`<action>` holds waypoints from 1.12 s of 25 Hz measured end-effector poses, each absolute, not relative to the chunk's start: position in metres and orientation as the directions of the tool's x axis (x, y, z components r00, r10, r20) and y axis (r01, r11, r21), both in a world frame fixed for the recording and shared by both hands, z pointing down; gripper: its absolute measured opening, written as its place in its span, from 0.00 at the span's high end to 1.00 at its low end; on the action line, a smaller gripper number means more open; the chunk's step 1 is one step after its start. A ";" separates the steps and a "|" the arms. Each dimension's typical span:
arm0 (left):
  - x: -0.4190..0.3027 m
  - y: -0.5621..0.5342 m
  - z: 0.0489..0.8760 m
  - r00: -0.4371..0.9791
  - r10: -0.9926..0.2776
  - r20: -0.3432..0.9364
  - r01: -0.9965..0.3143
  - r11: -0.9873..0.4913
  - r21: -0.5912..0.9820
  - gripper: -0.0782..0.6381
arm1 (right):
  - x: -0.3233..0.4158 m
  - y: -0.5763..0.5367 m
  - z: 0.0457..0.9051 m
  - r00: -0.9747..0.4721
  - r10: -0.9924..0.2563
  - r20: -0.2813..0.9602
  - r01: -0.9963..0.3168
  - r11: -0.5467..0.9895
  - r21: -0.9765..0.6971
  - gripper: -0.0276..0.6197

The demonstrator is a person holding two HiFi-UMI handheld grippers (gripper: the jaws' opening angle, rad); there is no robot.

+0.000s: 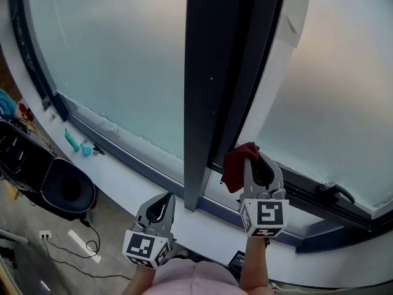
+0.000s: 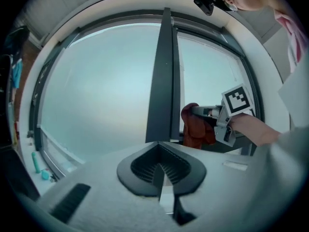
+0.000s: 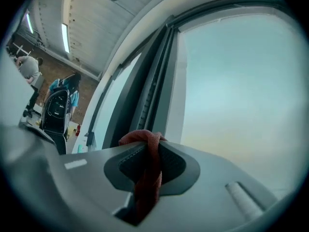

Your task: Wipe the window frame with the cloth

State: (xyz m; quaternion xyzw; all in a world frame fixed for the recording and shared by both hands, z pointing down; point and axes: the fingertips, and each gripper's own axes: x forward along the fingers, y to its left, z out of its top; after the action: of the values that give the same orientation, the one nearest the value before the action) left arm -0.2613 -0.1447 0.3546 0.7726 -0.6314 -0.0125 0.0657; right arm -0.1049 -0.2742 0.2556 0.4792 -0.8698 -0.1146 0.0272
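Though frosted, bright glass point(image 1: 116, 60); dark frame point(image 1: 202, 91), red cloth point(image 1: 235, 165), white sill point(image 1: 120, 177).

We look down on a dark window frame point(image 1: 202, 91) whose upright post divides two panes of frosted glass point(image 1: 116, 54). Our right gripper point(image 1: 250, 155) holds a dark red cloth point(image 1: 236, 168) bunched at its tips, just beside the post's right edge and near where the post meets the lower rail. Whether the cloth touches the frame we cannot tell from this angle. Our left gripper point(image 1: 163, 199) hovers lower, left of the post's foot, above the white sill point(image 1: 116, 168), with nothing in it. Two small teal objects point(image 1: 73, 141) lie on the sill farther left. A black handle point(image 1: 335, 191) sits on the lower rail at right.
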 end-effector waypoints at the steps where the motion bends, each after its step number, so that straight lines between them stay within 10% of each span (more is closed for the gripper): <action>1: -0.269 -0.143 0.356 0.178 -0.982 0.066 -0.978 -0.169 0.123 0.90 | -0.112 -0.286 0.263 -0.529 -0.848 -0.017 -0.827 0.512 0.231 0.86; 7: -0.285 -0.141 0.357 0.137 -0.988 0.073 -0.983 -0.126 0.135 0.90 | -0.128 -0.329 0.318 -0.414 -0.870 0.269 -0.814 0.486 0.318 0.87; 28: -0.212 -0.173 0.353 0.352 -0.935 0.050 -0.927 -0.341 0.157 0.90 | -0.045 -0.320 0.317 -0.304 -0.906 0.295 -0.863 0.393 0.318 0.87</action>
State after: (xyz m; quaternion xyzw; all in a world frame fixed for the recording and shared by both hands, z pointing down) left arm -0.2124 -0.1728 0.3533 0.8183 -0.5688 -0.0244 0.0790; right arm -0.0447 -0.3195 0.3165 0.5487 -0.8059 -0.0499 0.2169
